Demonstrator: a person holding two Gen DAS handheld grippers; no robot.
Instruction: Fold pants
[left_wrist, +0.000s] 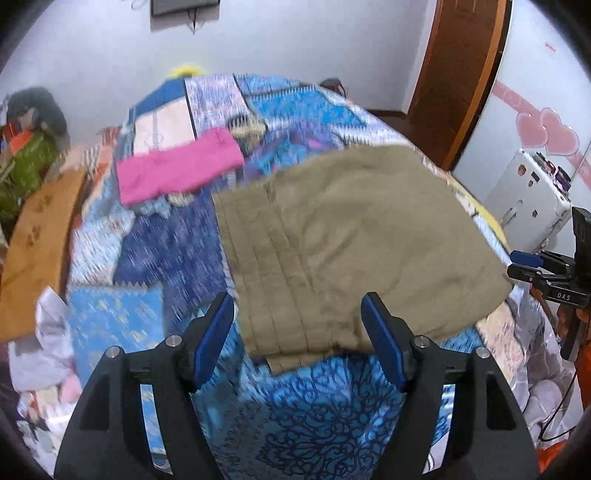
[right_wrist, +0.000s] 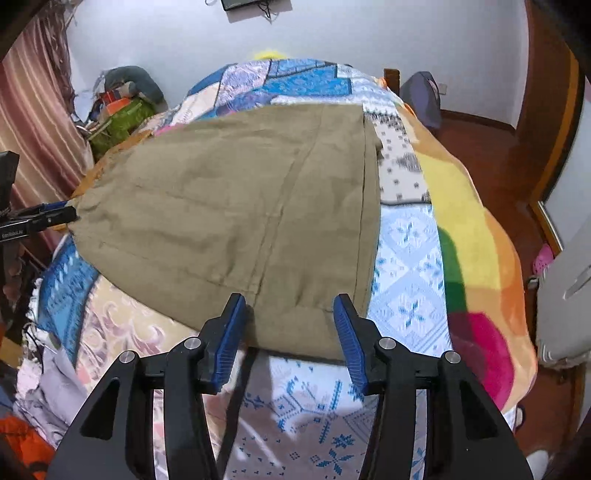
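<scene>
Khaki pants (left_wrist: 354, 236) lie folded on your patchwork bed (left_wrist: 155, 258); left gripper (left_wrist: 297, 341) and right gripper (right_wrist: 290, 338) fingers gape wide, holding nothing.

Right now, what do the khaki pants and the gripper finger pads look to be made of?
The khaki pants look like matte woven cotton or twill: dull surface, soft creases, stitched seams; the exact fibre is unclear. The left gripper and right gripper carry blue finger pads that look like ribbed rubber or soft plastic, on glossy black plastic bodies.
</scene>
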